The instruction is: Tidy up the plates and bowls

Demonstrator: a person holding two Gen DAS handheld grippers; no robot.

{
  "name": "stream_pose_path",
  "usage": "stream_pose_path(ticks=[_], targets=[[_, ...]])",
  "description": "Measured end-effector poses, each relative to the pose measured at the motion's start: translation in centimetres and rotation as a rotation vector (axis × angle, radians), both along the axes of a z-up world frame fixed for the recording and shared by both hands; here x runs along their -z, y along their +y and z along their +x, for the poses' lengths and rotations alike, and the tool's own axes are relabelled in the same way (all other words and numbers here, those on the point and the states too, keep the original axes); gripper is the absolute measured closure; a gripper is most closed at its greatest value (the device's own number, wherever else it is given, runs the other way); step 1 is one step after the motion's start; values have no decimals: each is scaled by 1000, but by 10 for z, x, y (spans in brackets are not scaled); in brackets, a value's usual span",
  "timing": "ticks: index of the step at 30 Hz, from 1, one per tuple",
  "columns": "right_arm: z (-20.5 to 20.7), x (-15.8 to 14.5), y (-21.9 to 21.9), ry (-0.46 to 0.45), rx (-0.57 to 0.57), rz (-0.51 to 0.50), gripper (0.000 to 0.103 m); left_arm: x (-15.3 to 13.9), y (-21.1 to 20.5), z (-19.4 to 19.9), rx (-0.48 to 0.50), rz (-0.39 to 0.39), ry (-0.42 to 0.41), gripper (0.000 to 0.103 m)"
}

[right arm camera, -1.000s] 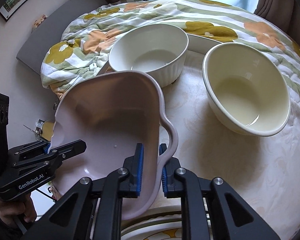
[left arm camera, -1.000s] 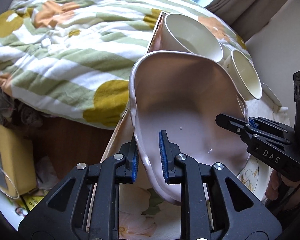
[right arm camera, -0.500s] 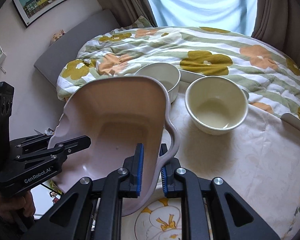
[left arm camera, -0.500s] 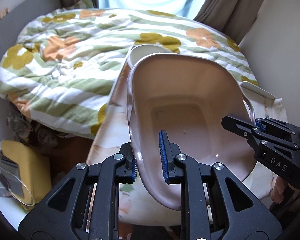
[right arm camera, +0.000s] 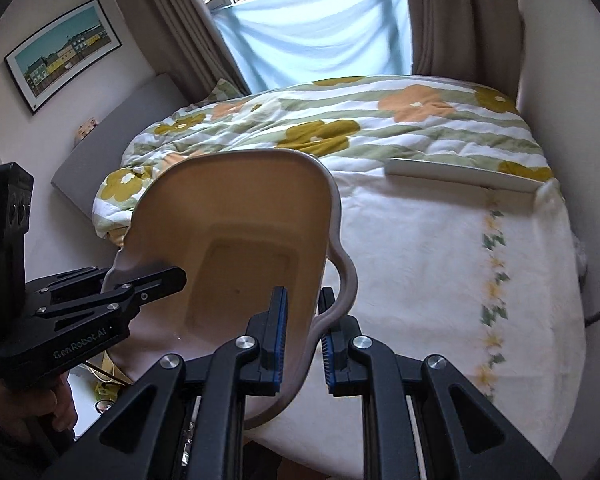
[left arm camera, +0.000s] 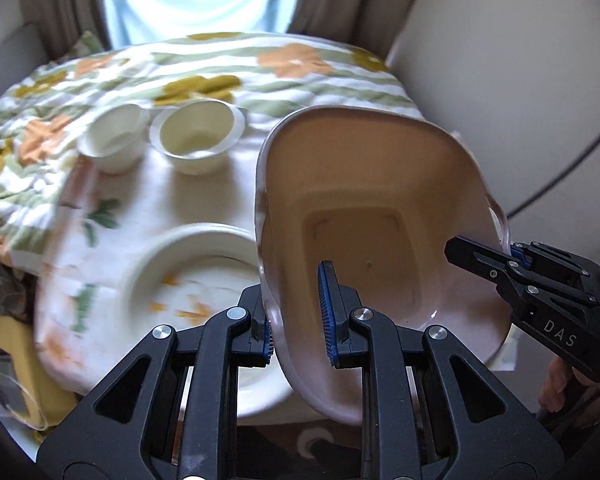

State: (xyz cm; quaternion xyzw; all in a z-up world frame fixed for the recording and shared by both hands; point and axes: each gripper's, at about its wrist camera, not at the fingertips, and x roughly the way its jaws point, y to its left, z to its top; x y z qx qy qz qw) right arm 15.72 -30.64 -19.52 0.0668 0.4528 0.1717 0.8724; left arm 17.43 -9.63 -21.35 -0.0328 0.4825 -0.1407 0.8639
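A: What is each hand-held tool doing?

B: The left gripper (left arm camera: 298, 314) is clamped on the near rim of a large pale pink baking dish with looped handles (left arm camera: 376, 216); one blue-padded finger sits inside the dish, the other outside the wall. The right gripper (right arm camera: 302, 340) is clamped the same way on the opposite rim, just beside a looped handle.

A: So the dish is off the table?

B: Yes, it hangs tilted between the two tools, above the table covered with a white floral cloth (right arm camera: 440, 280), its hollow side facing both cameras.

A: And the other crockery?

B: In the left wrist view, two cream round bowls (left arm camera: 198, 136) stand side by side at the far end of the cloth, near a quilt with green stripes and orange and mustard flowers (right arm camera: 340, 128). A white round plate with an orange flower print (left arm camera: 192, 280) lies closer, partly hidden behind the dish. All are blurred.

A: Anything of the person?

B: Part of a hand (right arm camera: 36, 404) under the left tool's black body.
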Motion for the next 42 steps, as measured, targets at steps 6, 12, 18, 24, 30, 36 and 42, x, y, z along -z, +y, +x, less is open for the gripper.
stream_pose_path(ticks=[6, 12, 18, 24, 30, 36, 42], targets=[[-12, 24, -66, 45, 109, -39, 89, 40, -84, -2, 112, -34, 47, 87], [-3, 63, -110, 96, 181, -10, 89, 81, -132, 7, 156, -28, 92, 87], [6, 91, -125, 126, 191, 2, 89, 105, -147, 17, 160, -6, 132, 87], [1, 101, -134, 133, 180, -2, 89, 112, -154, 19, 151, 15, 117, 87], [0, 109, -148, 149, 193, 85, 88, 114, -158, 23, 135, 63, 137, 86], [2, 109, -144, 152, 207, 116, 52, 115, -160, 25, 153, 60, 149, 86], [4, 112, -140, 164, 221, 150, 51, 121, -163, 28, 166, 51, 179, 86]])
